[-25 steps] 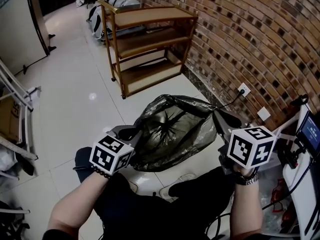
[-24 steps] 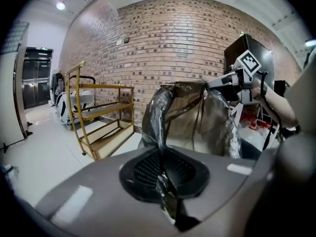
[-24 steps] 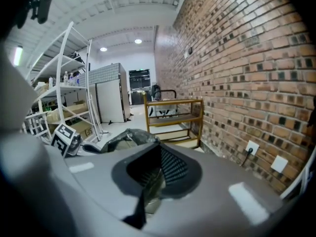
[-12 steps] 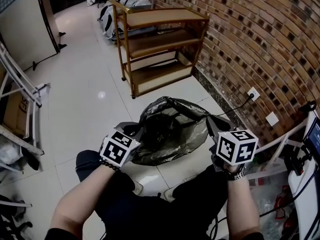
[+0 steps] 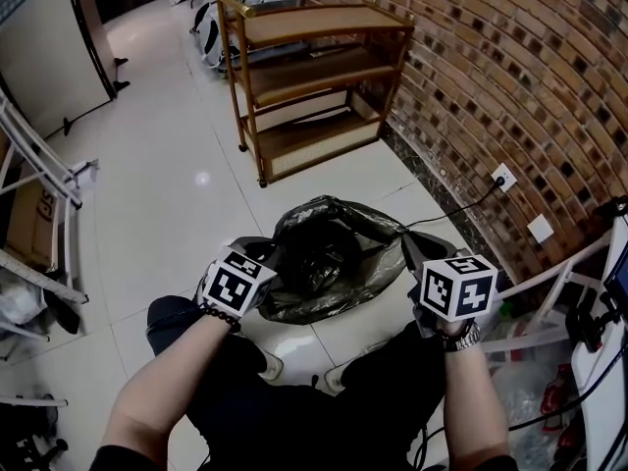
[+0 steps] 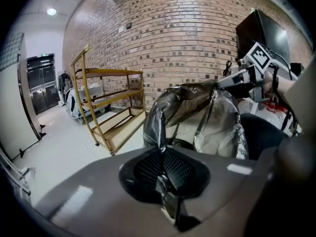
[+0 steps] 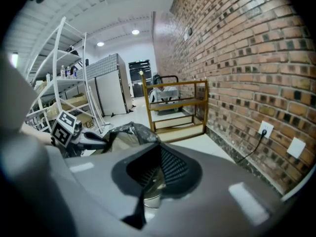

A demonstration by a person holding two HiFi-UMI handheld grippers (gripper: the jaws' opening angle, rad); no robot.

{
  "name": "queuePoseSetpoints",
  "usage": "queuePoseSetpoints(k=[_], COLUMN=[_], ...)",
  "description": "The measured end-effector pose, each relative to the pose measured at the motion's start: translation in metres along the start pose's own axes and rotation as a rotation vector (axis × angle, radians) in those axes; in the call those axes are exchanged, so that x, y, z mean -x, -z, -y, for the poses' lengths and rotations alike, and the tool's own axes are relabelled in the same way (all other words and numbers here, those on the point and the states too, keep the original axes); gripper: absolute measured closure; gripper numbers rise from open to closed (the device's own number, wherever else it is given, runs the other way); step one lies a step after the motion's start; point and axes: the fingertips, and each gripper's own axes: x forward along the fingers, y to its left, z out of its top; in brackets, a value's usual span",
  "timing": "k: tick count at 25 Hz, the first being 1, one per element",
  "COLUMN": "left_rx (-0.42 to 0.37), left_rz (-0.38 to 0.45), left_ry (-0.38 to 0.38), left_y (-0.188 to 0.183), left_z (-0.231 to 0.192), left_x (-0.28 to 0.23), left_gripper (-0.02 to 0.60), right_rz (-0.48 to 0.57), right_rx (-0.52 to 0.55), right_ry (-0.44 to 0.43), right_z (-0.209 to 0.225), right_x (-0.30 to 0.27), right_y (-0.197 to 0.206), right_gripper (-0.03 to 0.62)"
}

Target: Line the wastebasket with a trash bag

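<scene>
A black trash bag (image 5: 329, 258) hangs stretched open between my two grippers, its mouth facing up, just above the person's knees. The left gripper (image 5: 263, 255) is shut on the bag's left rim; in the left gripper view the film (image 6: 163, 132) runs pinched between the jaws of that gripper (image 6: 162, 154). My right gripper (image 5: 410, 248) is shut on the right rim, where a dark strip of film (image 7: 140, 196) is caught in the jaws of that gripper (image 7: 153, 167). Below the bag a pale round container (image 7: 150, 197) shows, probably the wastebasket; most of it is hidden.
A wooden three-shelf cart (image 5: 314, 77) stands ahead by the brick wall (image 5: 510, 86). A wall socket with a black cable (image 5: 503, 177) is to the right. A white metal rack (image 5: 39, 165) is at left, white equipment (image 5: 599, 361) at right. The person's legs are under the grippers.
Both grippers have come down and a little closer together, carrying the open bag lower toward the floor. The bag's mouth looks narrower and more slack.
</scene>
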Motion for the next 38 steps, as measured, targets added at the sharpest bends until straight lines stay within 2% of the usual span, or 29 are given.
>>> queuePoseSetpoints(k=[13, 28, 38], left_rx=[0.073, 0.061, 0.093], left_rz=[-0.063, -0.13, -0.16], left_ry=[0.029, 0.034, 0.062], left_y=[0.006, 0.013, 0.021], left_z=[-0.016, -0.031, -0.033], left_x=[-0.028, -0.059, -0.085], left_gripper=[0.578, 0.578, 0.578], right_rz=[-0.074, -0.157, -0.184], right_rx=[-0.024, -0.079, -0.107], right_ry=[-0.038, -0.03, -0.011], right_z=[0.003, 0.024, 0.044], right_x=[-0.027, -0.07, -0.088], right_y=[0.014, 0.047, 0.057], right_gripper=[0.591, 0.591, 0.591])
